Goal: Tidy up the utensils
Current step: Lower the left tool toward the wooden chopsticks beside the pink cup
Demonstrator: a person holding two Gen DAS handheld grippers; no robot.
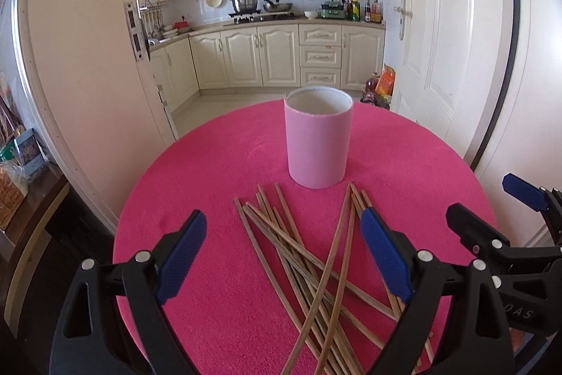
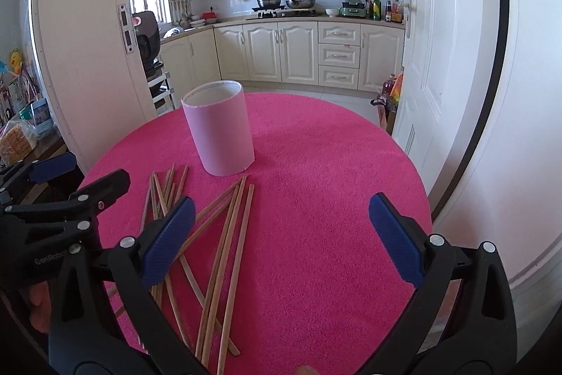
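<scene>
Left tool (image 1: 282, 255): blue-padded fingers (image 1: 182, 255) spread wide, released, nothing between them; hovering over the near half of the desk (image 1: 196, 171), above the chopstick pile. Seen also at the far left edge of the right wrist view (image 2: 80, 178), likewise spread.

Desk: round, covered in bright pink cloth, set before an open doorway to a kitchen.

Chopsticks (image 1: 316, 269): loose bundle of thin wooden sticks, lying flat on the cloth, crossed over one another in a fan; tips toward the far side, stopping just short of the holder. In the right wrist view (image 2: 224, 252), spread left of centre, partly under that tool's left finger.

Holder (image 1: 318, 137): pale pink cylinder, upright, open top, white interior, no contents visible; standing just beyond the chopsticks, near the desk's middle. In the right wrist view (image 2: 219, 129), left of centre.

Right tool (image 2: 281, 238): fingers (image 2: 395, 238) wide apart, released, empty; poised over bare cloth to the right of the chopsticks. Visible at the right edge of the left wrist view (image 1: 491, 206).
</scene>
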